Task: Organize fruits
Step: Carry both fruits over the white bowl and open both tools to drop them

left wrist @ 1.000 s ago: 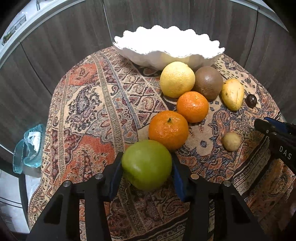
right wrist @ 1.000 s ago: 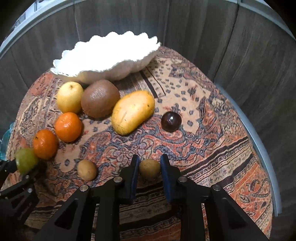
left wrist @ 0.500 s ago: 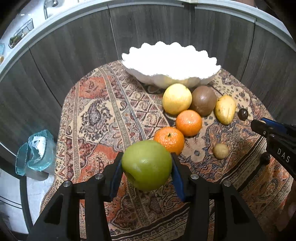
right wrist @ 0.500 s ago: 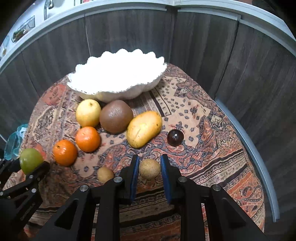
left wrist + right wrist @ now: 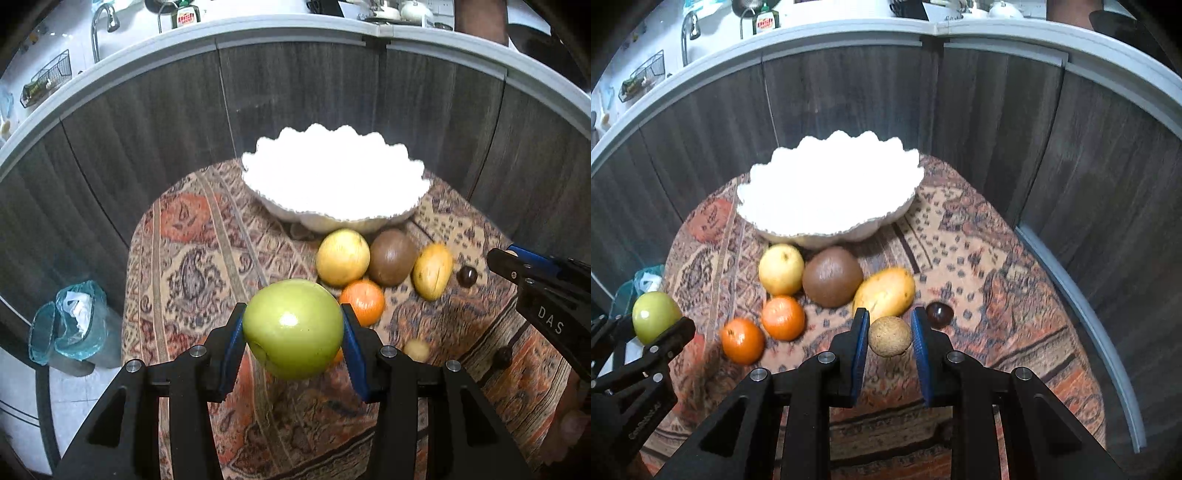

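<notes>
My left gripper (image 5: 293,328) is shut on a green apple (image 5: 293,328), held in the air above the patterned cloth (image 5: 192,258). My right gripper (image 5: 889,336) is shut on a small tan round fruit (image 5: 889,336), also lifted off the cloth. A white scalloped bowl (image 5: 332,184) (image 5: 827,192) stands at the far side of the table. In front of it lie a yellow round fruit (image 5: 781,269), a brown round fruit (image 5: 832,277), a yellow mango (image 5: 884,293), a dark small fruit (image 5: 939,314) and two oranges (image 5: 783,317) (image 5: 742,340).
Another small tan fruit (image 5: 416,350) lies on the cloth between the grippers. Dark wooden cabinet fronts (image 5: 147,140) curve close behind the table. A bin with a blue-green bag (image 5: 70,325) stands on the floor to the left. A counter with a tap (image 5: 101,26) runs above.
Both grippers have risen with their fruits, so the table and bowl look smaller and farther below. The counter and tap have come into view at the top.
</notes>
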Demonstrator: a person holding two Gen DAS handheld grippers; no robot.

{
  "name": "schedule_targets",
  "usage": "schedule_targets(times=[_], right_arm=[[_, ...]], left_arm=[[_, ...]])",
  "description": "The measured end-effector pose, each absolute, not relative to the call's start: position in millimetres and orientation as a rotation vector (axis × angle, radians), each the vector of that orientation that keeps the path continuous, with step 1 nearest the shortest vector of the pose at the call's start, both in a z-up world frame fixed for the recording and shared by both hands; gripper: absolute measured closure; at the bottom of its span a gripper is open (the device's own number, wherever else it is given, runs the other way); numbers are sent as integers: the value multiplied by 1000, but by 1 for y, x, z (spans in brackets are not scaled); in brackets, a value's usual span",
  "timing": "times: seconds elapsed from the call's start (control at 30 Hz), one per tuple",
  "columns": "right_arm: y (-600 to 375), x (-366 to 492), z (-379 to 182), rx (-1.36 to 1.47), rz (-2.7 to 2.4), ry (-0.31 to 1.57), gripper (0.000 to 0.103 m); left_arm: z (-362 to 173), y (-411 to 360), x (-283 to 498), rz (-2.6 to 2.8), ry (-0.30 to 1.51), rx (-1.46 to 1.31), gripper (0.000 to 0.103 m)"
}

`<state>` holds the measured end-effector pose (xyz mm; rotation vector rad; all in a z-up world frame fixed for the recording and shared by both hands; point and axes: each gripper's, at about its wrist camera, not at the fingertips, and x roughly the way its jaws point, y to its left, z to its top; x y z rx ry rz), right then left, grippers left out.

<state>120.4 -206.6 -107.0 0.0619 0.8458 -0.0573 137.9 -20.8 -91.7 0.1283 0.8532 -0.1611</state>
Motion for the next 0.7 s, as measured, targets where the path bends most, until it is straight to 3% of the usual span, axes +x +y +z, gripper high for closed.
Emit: schedule_targets(times=[0.7], right_arm=[[-204,231,-73,38,-11,775,79]], left_arm=[[-55,-29,261,-232,749,165,55]])
